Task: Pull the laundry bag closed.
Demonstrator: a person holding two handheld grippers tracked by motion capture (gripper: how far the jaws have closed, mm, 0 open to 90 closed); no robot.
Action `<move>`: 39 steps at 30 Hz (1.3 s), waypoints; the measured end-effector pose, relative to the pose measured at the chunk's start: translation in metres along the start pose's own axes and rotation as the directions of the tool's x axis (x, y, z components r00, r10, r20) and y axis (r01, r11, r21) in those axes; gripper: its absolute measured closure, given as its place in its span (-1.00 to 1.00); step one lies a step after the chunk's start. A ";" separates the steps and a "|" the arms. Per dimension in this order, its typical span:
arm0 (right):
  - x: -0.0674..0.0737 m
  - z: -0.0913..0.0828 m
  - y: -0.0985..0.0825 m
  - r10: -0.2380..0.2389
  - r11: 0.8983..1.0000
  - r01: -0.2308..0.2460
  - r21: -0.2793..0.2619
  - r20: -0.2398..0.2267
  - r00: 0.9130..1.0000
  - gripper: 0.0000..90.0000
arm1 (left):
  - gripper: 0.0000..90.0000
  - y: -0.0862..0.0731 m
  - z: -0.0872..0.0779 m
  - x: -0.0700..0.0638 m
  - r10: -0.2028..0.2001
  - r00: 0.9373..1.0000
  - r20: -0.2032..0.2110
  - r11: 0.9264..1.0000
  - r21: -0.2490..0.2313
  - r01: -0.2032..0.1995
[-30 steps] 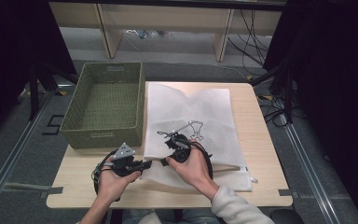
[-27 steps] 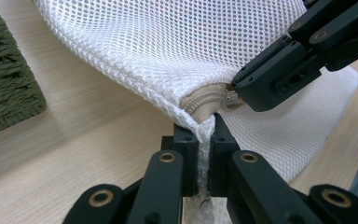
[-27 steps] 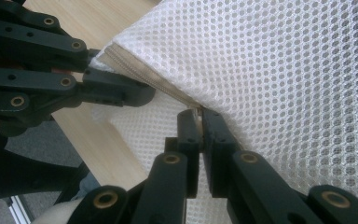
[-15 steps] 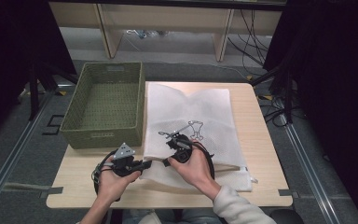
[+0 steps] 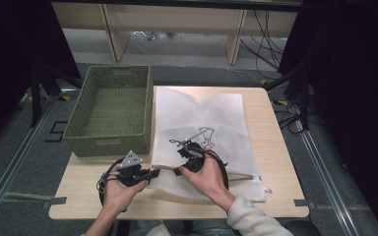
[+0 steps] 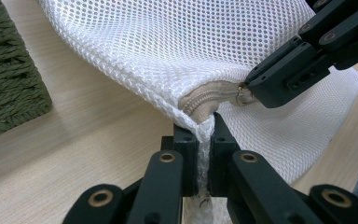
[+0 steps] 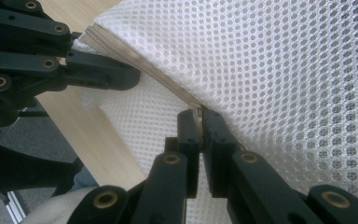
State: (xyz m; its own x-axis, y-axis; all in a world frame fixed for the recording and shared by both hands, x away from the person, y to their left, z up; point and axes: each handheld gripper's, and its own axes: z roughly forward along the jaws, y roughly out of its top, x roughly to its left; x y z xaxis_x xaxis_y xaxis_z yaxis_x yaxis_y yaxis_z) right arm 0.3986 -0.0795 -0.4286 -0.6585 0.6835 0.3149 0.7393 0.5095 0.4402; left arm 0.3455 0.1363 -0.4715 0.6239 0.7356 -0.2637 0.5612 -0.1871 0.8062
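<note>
Mesh bag (image 5: 199,123) lies flat on the counter (image 5: 270,147) beside a green basket (image 5: 110,110) in the high view, both tongs at its near corner. In the left gripper view, left tongs (image 6: 205,133) clamp the corner fabric by the zipper (image 6: 205,99). In the right gripper view, right tongs (image 7: 200,122) pinch the zipper pull. Pulling off-line could tear the pull free or snag mesh in the teeth.

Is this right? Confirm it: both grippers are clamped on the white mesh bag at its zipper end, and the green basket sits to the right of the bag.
Wrong side. In the high view the green basket sits left of the mesh bag. Both the left gripper and the right gripper are indeed clamped at its zipper end.
</note>
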 end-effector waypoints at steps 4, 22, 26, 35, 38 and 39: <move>-0.001 -0.001 0.000 -0.005 1.000 0.005 -0.004 0.002 1.000 0.94 | 0.88 0.000 0.000 0.000 0.003 1.000 -0.004 1.000 0.000 -0.003; -0.003 -0.002 -0.005 -0.003 1.000 0.003 -0.008 0.013 1.000 0.94 | 0.88 -0.002 0.001 0.001 -0.006 1.000 -0.007 1.000 0.007 0.006; -0.002 -0.005 -0.006 0.010 1.000 -0.010 -0.014 0.008 1.000 0.94 | 0.88 -0.002 0.001 0.001 -0.009 1.000 0.003 1.000 -0.002 0.009; -0.007 -0.011 -0.007 0.006 1.000 -0.006 -0.029 0.013 1.000 0.94 | 0.88 -0.002 0.000 0.002 0.007 1.000 -0.013 1.000 -0.006 -0.007; -0.006 -0.010 -0.007 0.009 1.000 -0.008 -0.026 0.013 1.000 0.94 | 0.88 -0.002 0.001 0.002 -0.007 1.000 -0.011 1.000 -0.010 0.007; -0.007 -0.010 -0.007 0.010 1.000 -0.010 -0.025 0.012 1.000 0.94 | 0.88 -0.002 0.001 0.002 0.001 1.000 -0.011 1.000 -0.009 -0.001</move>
State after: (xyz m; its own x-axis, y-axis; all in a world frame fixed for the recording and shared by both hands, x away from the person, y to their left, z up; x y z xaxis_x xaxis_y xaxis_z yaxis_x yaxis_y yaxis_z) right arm 0.3960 -0.0932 -0.4252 -0.6490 0.6949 0.3096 0.7422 0.4891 0.4581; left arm 0.3461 0.1379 -0.4739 0.6182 0.7428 -0.2571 0.5557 -0.1816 0.8113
